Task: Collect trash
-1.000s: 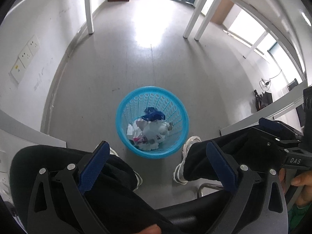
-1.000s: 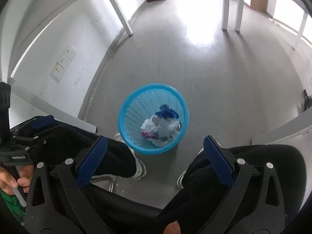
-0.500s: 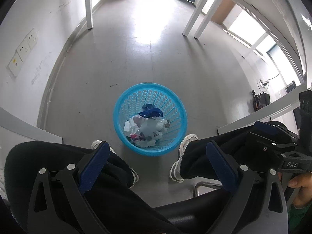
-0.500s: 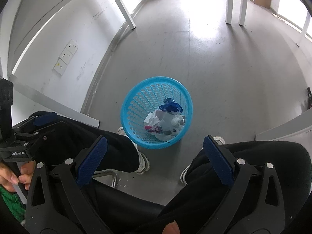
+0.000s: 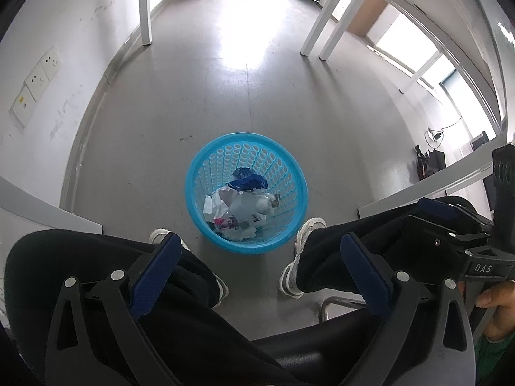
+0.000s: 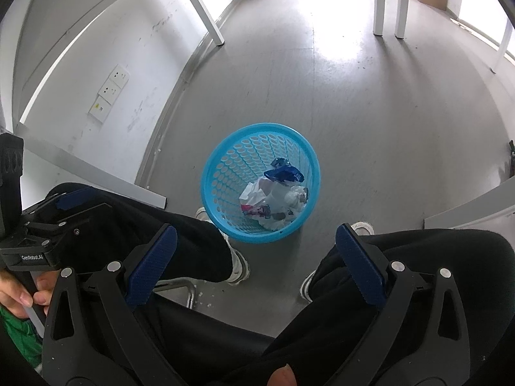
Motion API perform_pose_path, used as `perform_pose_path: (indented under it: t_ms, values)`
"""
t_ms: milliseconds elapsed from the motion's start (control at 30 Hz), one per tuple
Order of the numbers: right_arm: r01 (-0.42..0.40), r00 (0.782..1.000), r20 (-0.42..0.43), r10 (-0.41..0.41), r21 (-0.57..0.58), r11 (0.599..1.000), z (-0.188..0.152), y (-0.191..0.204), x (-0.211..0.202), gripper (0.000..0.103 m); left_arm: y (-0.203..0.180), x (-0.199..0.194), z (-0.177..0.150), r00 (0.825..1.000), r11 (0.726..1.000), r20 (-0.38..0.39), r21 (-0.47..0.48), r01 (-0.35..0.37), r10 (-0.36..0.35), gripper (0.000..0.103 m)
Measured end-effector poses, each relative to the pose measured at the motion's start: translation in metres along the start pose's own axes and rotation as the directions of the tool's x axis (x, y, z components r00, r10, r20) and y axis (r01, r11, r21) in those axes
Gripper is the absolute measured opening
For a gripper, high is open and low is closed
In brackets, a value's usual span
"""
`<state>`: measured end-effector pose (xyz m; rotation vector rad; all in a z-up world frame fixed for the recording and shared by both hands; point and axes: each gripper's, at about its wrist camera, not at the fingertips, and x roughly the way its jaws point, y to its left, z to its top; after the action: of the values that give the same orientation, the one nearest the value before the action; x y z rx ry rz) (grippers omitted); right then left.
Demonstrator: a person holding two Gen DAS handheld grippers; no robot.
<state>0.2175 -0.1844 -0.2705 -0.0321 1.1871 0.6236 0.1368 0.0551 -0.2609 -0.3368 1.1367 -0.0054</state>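
Two grippers up over the lap, both spread wide with nothing between the blue pads: left gripper [image 5: 257, 267] and right gripper [image 6: 257, 257], each looking straight down past black trouser legs [image 5: 106, 270]; also catching each other at the side of the view, right one in a hand [image 5: 495, 302] at the right edge of the left camera, left one in a hand [image 6: 19, 292] at the left edge of the right camera. Down on the grey floor [image 5: 244, 96], a blue perforated basket [image 5: 206, 160] standing upright between two white sneakers [image 5: 304, 234], just in front of the toes; inside it the trash [image 5: 239, 207], a heap of crumpled white paper, clear plastic and a printed wrapper, topped by a dark blue scrap [image 5: 249, 180] toward the far wall of the basket. Wall sockets [image 6: 109, 91] on the white wall to the left; white table legs [image 6: 389, 3] further back near the bright window; bit of chrome chair frame [image 6: 188, 289] poking out under the knees.
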Motion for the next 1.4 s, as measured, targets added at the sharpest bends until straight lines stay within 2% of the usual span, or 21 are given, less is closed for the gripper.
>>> perform_pose_path:
  t_ms: [1400]
  values:
    - [-0.021,1.0,-0.022,0.021,0.022,1.0,-0.0055,-0.0039,0.0051,0.094,0.0013,0.0061,-0.0045,1.0,1.0,-0.021,-0.015,0.005,-0.005,0.097]
